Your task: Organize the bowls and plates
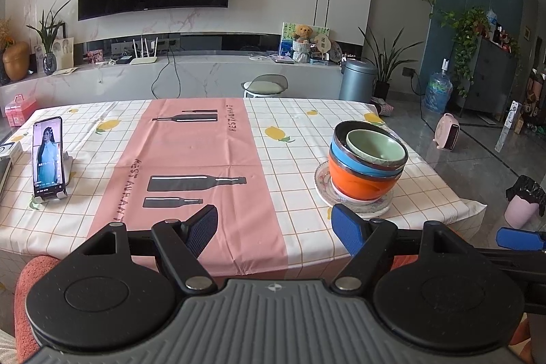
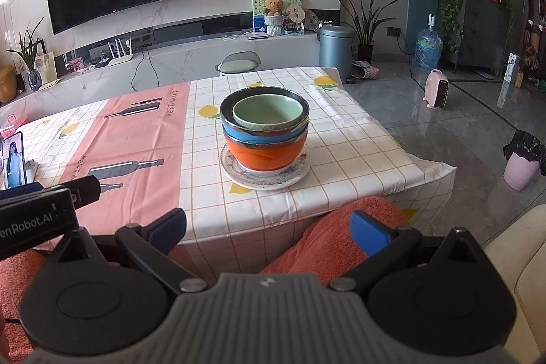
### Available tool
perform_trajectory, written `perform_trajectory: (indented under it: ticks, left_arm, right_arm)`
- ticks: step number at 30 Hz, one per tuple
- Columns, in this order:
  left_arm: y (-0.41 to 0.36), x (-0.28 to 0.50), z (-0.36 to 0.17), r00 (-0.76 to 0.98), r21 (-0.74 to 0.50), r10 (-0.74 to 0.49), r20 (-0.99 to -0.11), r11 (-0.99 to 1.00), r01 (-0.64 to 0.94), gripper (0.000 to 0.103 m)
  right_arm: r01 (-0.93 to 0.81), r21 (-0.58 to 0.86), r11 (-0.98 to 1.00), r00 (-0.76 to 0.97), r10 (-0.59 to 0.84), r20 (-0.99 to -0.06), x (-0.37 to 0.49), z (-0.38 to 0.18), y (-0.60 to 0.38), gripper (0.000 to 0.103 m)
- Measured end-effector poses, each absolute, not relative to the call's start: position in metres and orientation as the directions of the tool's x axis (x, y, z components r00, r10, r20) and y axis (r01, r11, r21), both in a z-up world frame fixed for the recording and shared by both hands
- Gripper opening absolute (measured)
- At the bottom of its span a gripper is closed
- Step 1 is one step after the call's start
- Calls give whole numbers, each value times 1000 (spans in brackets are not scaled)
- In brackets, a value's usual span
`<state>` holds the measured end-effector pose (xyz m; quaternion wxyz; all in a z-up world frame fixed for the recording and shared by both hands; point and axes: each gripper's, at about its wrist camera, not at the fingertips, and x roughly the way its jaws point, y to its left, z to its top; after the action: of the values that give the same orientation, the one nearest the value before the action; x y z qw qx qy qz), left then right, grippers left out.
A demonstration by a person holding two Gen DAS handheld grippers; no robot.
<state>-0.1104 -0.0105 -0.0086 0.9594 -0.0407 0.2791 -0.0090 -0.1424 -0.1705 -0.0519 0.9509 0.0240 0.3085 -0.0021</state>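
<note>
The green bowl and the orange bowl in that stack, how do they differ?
The green bowl is pale, smaller and nested at the very top, leaning toward one side. The orange bowl is bright, wider and at the bottom, resting on the plate. Both are round, upright and in one stack.

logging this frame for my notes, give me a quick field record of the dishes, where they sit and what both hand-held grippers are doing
stack: small green ceramic bowl nested in blue bowl, in orange bowl
base: patterned round plate under a smaller pink plate
surface: lemon-print checked tablecloth
left hand-held gripper: open, empty, short of the stack
right hand-held gripper: open, empty, off the table edge
other: phone on stand
</note>
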Motion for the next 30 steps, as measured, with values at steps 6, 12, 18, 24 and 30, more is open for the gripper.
perform_trajectory:
  ticks: [6, 12, 18, 24, 30]
  left_arm:
    - [-11, -111, -9, 845, -84, -41, -534, 996, -5, 89]
    - [-11, -111, -9, 845, -86, -43, -534, 996, -4, 89]
    - [-13, -112, -7, 847, -84, -46, -530, 996, 1, 89]
    - [-13, -113, -6, 847, -84, -44, -530, 996, -1, 89]
    - [-13, -112, -6, 845, -88, -45, -532, 996, -3, 89]
  right_arm:
    - [18, 47, 999, 806, 13, -592, -141, -53, -170, 100]
    - [17, 47, 999, 804, 15, -595, -140, -53, -170, 100]
    - [16, 48, 999, 803, 16, -596, -140, -53, -169, 100]
    - [16, 49, 999, 802, 16, -597, -140, -54, -169, 100]
    - [17, 54, 998, 799, 19, -601, -138, -56, -168, 100]
